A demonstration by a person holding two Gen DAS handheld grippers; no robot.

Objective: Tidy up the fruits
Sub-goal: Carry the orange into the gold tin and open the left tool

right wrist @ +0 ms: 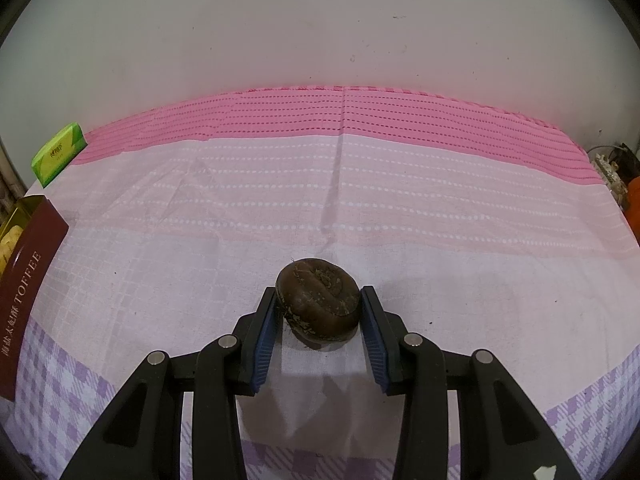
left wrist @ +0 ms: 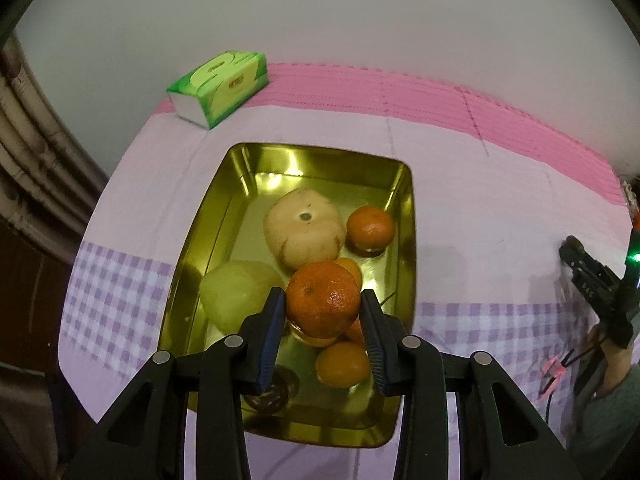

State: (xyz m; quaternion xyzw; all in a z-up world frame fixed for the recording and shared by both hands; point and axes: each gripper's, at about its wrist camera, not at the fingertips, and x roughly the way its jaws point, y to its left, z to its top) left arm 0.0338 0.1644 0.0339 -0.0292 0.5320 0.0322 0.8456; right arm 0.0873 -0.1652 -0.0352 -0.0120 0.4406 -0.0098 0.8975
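Tangerine [left wrist: 323, 300] sits pinched in your left tool [left wrist: 323, 308], low centre of frame above the tin [left wrist: 404, 216], likely so it can go in or out. Your right tool [right wrist: 319, 308] brackets the brown fruit [right wrist: 319, 306] on the desk [right wrist: 160, 240]; whether it grips, I cannot tell.

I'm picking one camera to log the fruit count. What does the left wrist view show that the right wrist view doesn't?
Only the left wrist view: the gold tin's inside with its fruit, and the left claw gripping an orange. Only the right wrist view: the right claw around a brown round fruit on the cloth, and the tin's TOFFEE side. Both: the green tissue box and pink tablecloth.
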